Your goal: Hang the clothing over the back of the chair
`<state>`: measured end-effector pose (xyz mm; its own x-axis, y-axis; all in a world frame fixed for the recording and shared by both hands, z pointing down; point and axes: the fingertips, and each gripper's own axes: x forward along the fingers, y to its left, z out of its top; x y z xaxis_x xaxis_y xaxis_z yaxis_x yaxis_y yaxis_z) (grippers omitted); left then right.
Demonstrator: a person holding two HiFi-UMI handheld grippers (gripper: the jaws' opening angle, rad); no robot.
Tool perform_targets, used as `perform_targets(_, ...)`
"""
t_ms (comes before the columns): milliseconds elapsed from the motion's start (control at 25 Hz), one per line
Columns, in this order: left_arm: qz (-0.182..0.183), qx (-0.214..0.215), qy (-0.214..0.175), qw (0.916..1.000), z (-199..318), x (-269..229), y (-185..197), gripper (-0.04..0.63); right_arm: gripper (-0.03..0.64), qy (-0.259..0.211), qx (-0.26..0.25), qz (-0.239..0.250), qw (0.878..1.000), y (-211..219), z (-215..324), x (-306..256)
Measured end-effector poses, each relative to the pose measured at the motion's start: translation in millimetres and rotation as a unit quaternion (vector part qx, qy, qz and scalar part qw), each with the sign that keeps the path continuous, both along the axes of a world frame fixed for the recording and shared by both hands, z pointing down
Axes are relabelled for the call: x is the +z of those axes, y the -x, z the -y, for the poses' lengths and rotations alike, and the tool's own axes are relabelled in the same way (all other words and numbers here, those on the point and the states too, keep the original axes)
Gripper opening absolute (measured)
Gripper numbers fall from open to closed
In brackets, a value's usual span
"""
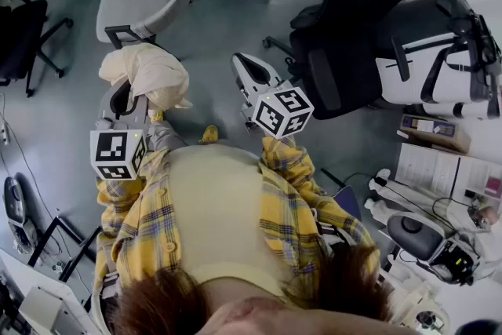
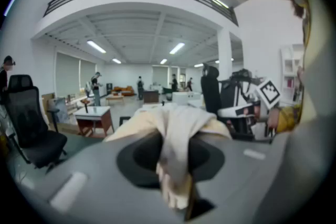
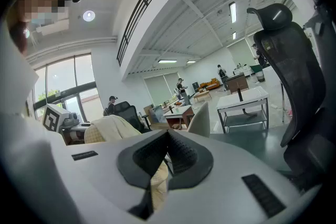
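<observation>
While the left tool (image 1: 125, 100) clamps the cream clothing (image 1: 153, 73), the right tool (image 1: 245, 68) sits closed, empty.

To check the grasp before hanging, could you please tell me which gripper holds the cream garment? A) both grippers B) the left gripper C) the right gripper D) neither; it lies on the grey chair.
B: the cream garment is bunched between the fingers of the left gripper, while the right gripper is shut, clear of it.

The left tongs (image 2: 176, 162) grip bunched cream clothing (image 2: 178, 120).
</observation>
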<state>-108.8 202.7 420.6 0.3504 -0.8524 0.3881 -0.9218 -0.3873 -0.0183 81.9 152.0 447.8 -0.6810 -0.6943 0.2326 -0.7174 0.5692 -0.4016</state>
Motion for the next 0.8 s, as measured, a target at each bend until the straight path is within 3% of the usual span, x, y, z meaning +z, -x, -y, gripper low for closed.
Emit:
perform_targets(440,-0.006,0.009,-0.005,0.9999,-4,-4,-21,0.081,0.015,0.012,0.005,0.022,1.0,-17,-6,2)
perform_targets(800,0.005,-0.004,-0.019,0.9998,-1,-17,-18,0.081,0.015,0.016,-0.023,0.013,1.0,-13,-14,10)
